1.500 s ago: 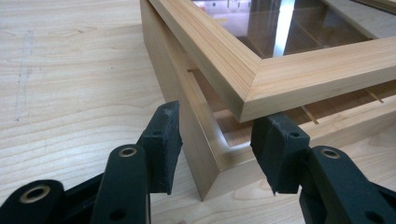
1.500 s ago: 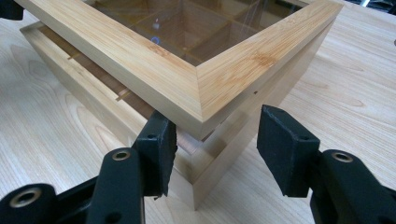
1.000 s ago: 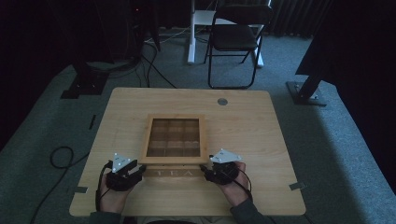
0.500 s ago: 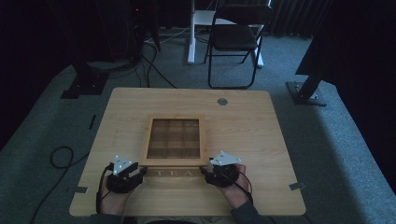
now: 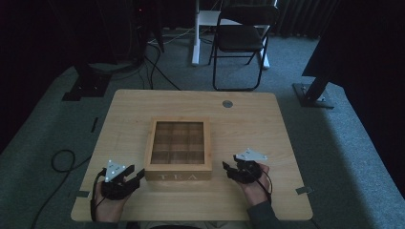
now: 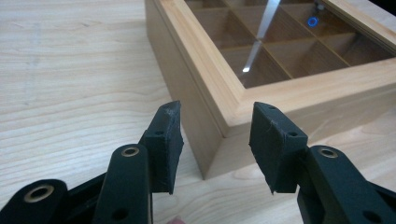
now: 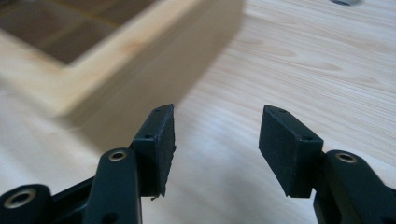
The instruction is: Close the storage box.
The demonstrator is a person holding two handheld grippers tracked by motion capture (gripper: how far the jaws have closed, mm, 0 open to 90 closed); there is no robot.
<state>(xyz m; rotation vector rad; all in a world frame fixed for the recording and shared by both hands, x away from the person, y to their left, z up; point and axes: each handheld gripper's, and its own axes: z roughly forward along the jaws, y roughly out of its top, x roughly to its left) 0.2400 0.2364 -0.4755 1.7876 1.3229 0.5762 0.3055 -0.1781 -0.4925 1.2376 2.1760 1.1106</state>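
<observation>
We see a light wooden table (image 5: 267, 129) with a wooden tea box (image 5: 179, 148) sitting near its middle, a little toward the person's side. The box has a clear lid through which a grid of compartments shows, and the word TEA is written on its front face. From the high view we cannot tell whether the compartments hold anything; in the left gripper view the ones nearest us look bare.

The left gripper (image 5: 136, 175) rests low over the table just beside the box's front left corner, held in the person's left hand (image 5: 111, 202). In the left gripper view its jaws are spread apart, gripping nothing, and that corner of the box stands between them and just ahead, apart from both pads.

The right gripper (image 5: 228, 170) lies just off the box's front right corner, held by the right hand (image 5: 255, 183). In the right gripper view its jaws are likewise parted and hold nothing; the box, blurred, sits ahead and to the left, with bare table between the pads.

A small round grey disc (image 5: 228, 103) is set into the table's far edge. Beyond the table a dark folding chair (image 5: 241, 38) stands on the grey carpet (image 5: 334, 157).
</observation>
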